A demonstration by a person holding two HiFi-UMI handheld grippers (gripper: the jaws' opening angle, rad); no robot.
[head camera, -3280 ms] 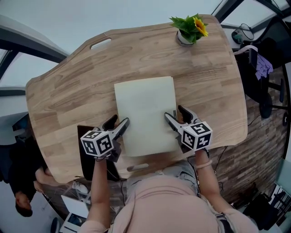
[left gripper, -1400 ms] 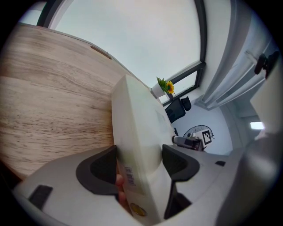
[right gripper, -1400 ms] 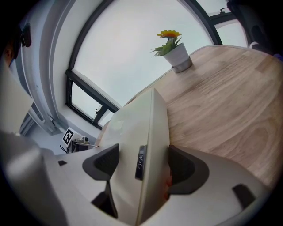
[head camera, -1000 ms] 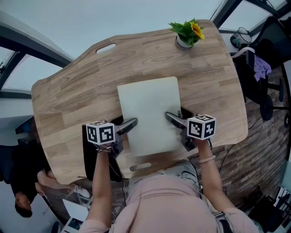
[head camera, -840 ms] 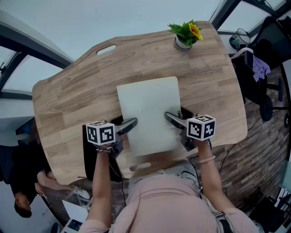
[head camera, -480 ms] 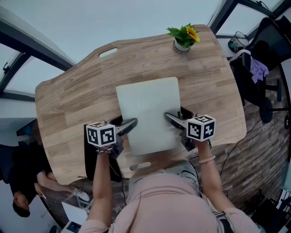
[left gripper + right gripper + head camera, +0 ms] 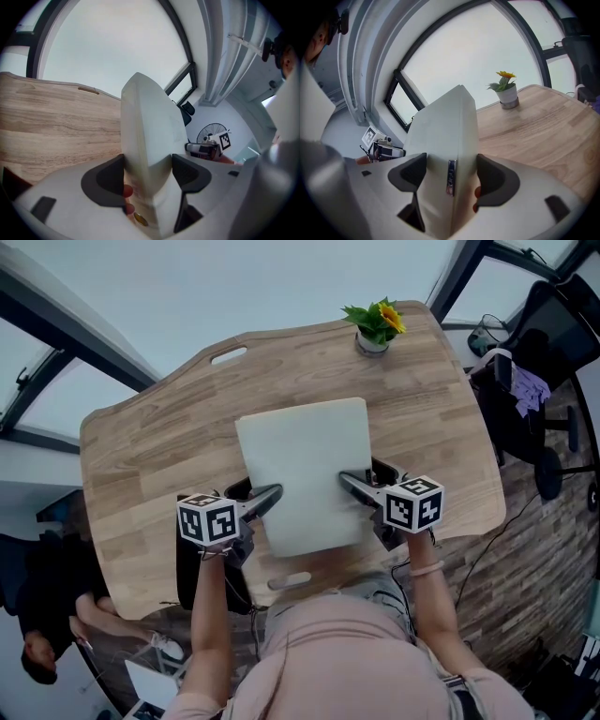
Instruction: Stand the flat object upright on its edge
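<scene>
Grip is set on both sides: my left gripper [image 7: 258, 501] is clamped on the slab's [image 7: 305, 470] left edge and my right gripper [image 7: 354, 486] on its right edge. Each gripper view shows the slab filling the gap between the dark pads. The slab sits over the middle of the table [image 7: 150, 456], toward the near edge, with its broad face turned up at the head camera. I can't tell whether its far edge touches the wood. I judge this to be the start of the tilt-up. Next I'd raise the near end with both grippers in step, pivoting on the far edge, and watch for it sliding toward the pot [image 7: 373, 329] at the far edge.
</scene>
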